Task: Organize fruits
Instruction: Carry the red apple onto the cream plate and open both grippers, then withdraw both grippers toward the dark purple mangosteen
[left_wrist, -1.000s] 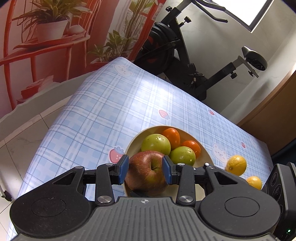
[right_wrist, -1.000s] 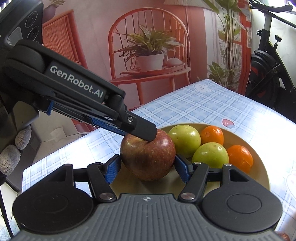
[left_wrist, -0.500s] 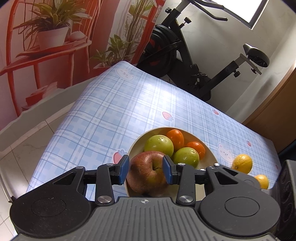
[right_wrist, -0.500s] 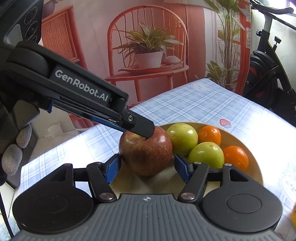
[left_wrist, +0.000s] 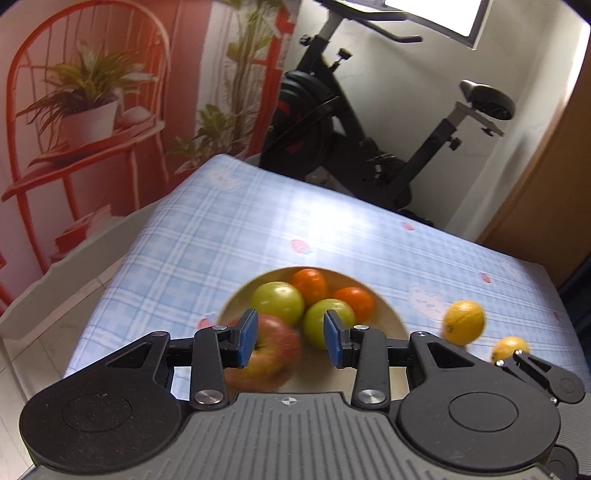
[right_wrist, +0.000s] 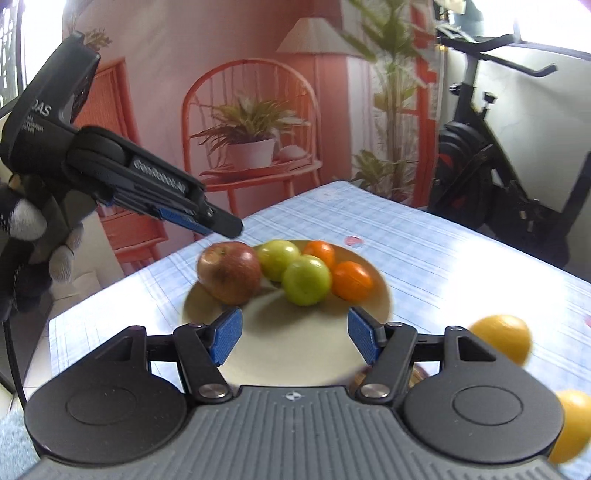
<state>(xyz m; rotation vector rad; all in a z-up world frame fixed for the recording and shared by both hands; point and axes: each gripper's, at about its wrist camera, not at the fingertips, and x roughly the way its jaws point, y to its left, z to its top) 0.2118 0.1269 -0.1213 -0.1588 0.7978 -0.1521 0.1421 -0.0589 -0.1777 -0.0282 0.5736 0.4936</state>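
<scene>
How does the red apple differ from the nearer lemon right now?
The red apple sits in the bowl, touching a green apple; the nearer lemon lies loose on the tablecloth, outside the bowl. The apple is dark red and bigger; the lemon is yellow and smaller. The apple's stem dimple faces up; the lemon shows a plain rind. Neither is held by a claw.

A table under a blue-and-white checked cloth (left_wrist: 229, 236) carries a shallow tan plate (right_wrist: 280, 354) of fruit. Two yellow fruits, probably lemons, one (left_wrist: 464, 322) nearer the plate than the other (left_wrist: 510, 347), lie directly on the cloth.
</scene>
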